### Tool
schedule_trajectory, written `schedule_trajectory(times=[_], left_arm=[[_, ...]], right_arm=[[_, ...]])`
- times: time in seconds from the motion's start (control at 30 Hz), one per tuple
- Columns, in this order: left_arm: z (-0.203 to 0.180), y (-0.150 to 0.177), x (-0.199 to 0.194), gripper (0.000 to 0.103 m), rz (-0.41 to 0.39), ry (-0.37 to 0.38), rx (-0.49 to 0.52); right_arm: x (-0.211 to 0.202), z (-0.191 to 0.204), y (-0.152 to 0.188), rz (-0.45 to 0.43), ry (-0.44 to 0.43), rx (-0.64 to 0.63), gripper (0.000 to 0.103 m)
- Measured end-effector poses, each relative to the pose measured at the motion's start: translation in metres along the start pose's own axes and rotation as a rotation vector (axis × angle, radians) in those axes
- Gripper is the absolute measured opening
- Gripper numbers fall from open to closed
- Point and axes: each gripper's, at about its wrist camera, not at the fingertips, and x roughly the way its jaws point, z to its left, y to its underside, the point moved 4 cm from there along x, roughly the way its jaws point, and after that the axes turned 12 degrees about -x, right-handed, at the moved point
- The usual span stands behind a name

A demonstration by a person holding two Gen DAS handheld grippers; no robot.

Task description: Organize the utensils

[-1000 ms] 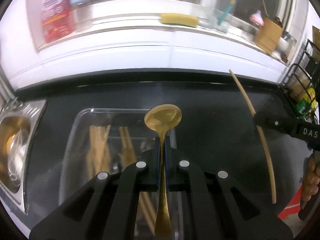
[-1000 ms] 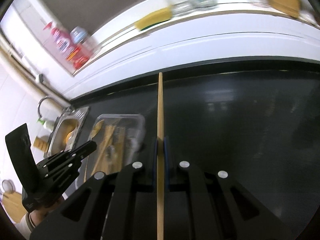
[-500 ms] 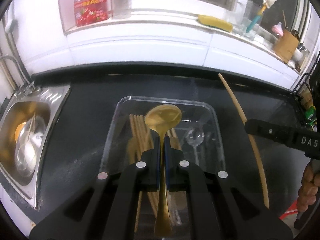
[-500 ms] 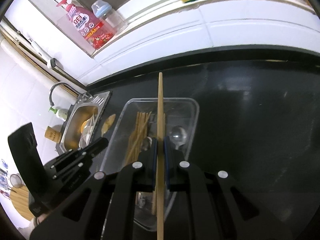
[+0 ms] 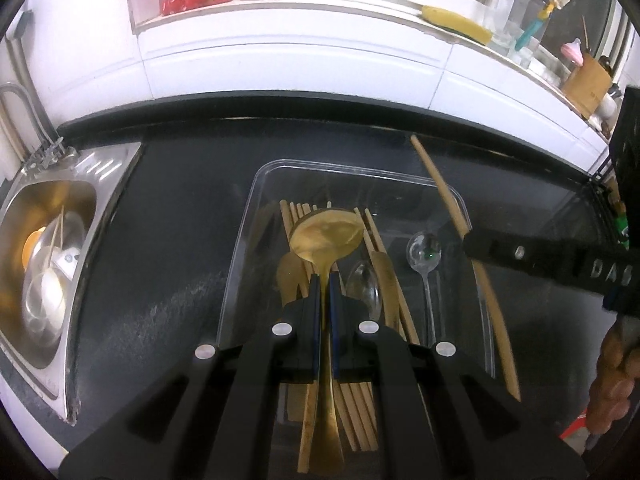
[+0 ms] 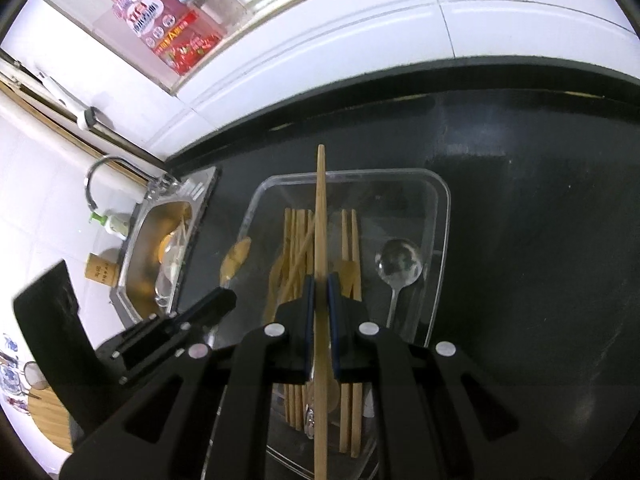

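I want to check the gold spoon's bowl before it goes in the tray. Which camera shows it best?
The left wrist view: the gold spoon, clamped in the left gripper, faces the camera over the clear tray. In the right wrist view only the bowl shows, edge-on, beyond the left gripper.

Clear tray (image 5: 256, 216) on black counter (image 5: 180, 200)

Gold spoon (image 5: 326, 236); clear tray (image 5: 256, 216); black counter (image 5: 180, 200).

Gold spoon (image 5: 326, 236), chopstick (image 6: 320, 216) above tray (image 6: 442, 216).
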Motion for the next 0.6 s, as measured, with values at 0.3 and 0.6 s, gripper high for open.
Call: schedule_trajectory(times=[0.3, 0.6], left_arm=[[0.012, -0.043, -0.024, 0.097, -0.114, -0.02, -0.123], [-0.033, -0.04, -0.019, 0.097, -0.101, -0.035, -0.037]], right_arm=[[-0.012, 0.014, 0.023, 0.006, 0.145, -0.214, 0.096], [-0.035, -0.009, 0.037, -0.02, 0.26, -0.285, 0.096]])
